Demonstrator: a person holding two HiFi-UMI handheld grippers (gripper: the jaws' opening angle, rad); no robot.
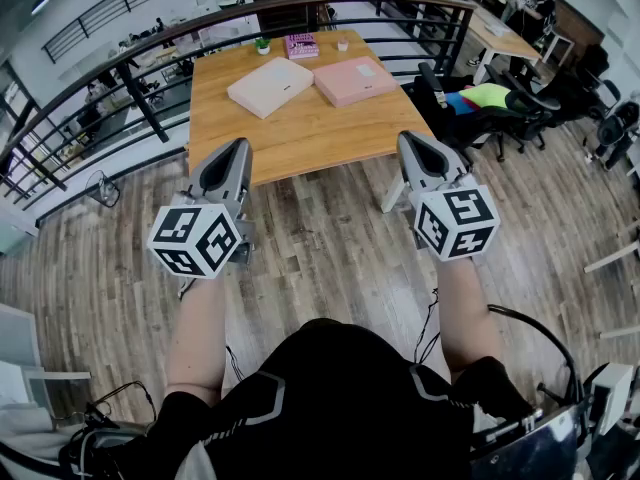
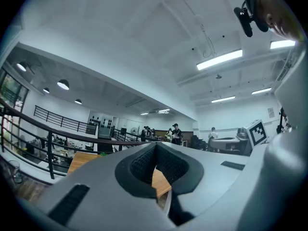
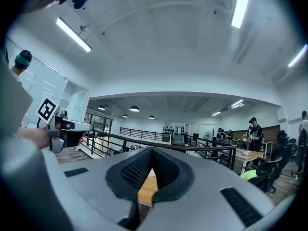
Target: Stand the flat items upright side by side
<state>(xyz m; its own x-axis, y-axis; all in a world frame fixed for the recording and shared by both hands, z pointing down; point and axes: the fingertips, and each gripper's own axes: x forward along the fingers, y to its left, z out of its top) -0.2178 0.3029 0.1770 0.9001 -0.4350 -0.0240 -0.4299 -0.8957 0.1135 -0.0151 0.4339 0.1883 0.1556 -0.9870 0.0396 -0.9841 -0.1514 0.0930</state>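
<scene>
Presently the left tongs [image 1: 240, 146] and right tongs [image 1: 408, 139] are closed, empty, short of the surface [image 1: 300, 138] where cream box [image 1: 270, 85] and pink box [image 1: 356, 78] lie flat; likely light and rigid, grip an edge.

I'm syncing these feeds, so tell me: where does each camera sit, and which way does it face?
Head view: on the person's head, facing steeply down at the wooden table with cream box and pink box; shows forearms, torso, left tongs, right tongs.
Left gripper view: on the left tongs, level along shut jaws toward the railing; shows the right tongs' marker cube.
Right gripper view: on the right tongs, level toward the railing; shows the left tongs.
Shared: both gripper views glimpse the table past their jaws.
</scene>
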